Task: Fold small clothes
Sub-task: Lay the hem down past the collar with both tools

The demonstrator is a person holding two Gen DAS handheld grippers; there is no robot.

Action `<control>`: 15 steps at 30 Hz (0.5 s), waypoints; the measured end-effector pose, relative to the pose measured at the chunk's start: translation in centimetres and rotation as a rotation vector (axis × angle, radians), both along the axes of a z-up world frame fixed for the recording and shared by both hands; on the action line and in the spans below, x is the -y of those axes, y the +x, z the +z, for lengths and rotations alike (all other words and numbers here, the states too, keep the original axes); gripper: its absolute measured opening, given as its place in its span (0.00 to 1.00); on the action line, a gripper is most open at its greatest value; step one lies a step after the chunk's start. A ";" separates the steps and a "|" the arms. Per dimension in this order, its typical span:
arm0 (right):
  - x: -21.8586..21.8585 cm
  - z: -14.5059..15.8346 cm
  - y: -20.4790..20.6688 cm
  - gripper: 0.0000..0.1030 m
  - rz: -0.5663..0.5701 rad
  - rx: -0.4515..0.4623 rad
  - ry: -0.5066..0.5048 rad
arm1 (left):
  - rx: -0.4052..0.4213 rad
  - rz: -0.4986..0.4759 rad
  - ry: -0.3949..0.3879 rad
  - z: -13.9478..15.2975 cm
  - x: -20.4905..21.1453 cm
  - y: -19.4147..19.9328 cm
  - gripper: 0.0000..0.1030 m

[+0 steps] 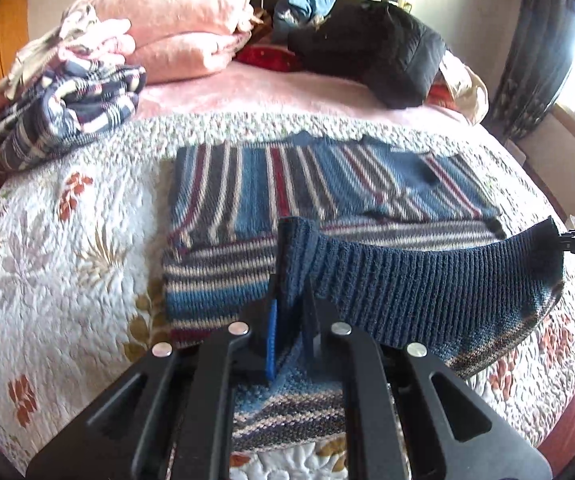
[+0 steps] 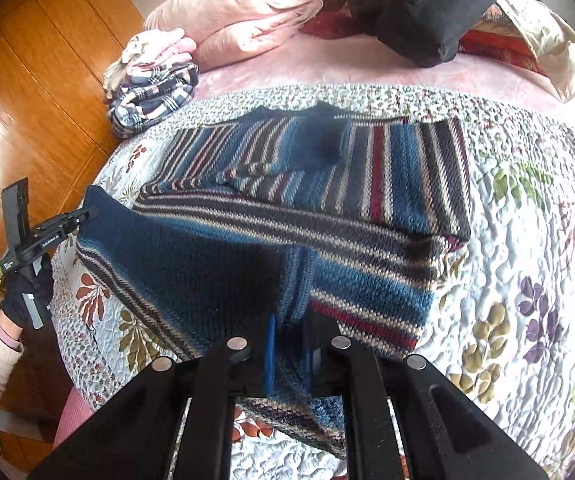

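A striped knit sweater (image 1: 287, 184) in blue, grey, white and red lies on the quilted bed, sleeves folded in across its body. Its navy ribbed hem (image 1: 427, 280) is lifted off the quilt and stretched between both grippers. My left gripper (image 1: 289, 320) is shut on the hem's left corner. At the right edge of the left wrist view, my right gripper (image 1: 563, 238) pinches the other corner. In the right wrist view the sweater (image 2: 387, 168) lies ahead, my right gripper (image 2: 289, 332) is shut on the hem, and the left gripper (image 2: 87, 216) holds the far corner.
The floral quilt (image 1: 67, 240) covers the bed. Folded plaid clothes (image 1: 67, 112), pink blankets (image 1: 175, 24) and a black jacket (image 1: 387, 48) sit at the far end. A wooden wardrobe (image 2: 27, 80) stands left. A gloved hand (image 2: 27, 296) holds the left gripper.
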State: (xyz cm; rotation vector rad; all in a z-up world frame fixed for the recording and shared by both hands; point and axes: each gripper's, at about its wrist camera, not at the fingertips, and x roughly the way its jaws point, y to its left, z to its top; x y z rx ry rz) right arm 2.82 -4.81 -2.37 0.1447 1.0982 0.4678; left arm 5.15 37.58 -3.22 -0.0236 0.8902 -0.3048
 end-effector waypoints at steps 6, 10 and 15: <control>-0.4 3.0 3.0 0.10 -0.040 0.098 -0.011 | 0.062 0.034 -0.015 2.1 0.3 3.0 0.08; -0.4 4.5 5.9 0.10 -0.081 0.145 -0.024 | 0.115 0.058 -0.020 3.5 0.5 6.0 0.08; -0.8 5.3 10.7 0.10 -0.123 0.175 -0.078 | 0.144 0.099 -0.023 4.2 1.2 10.9 0.08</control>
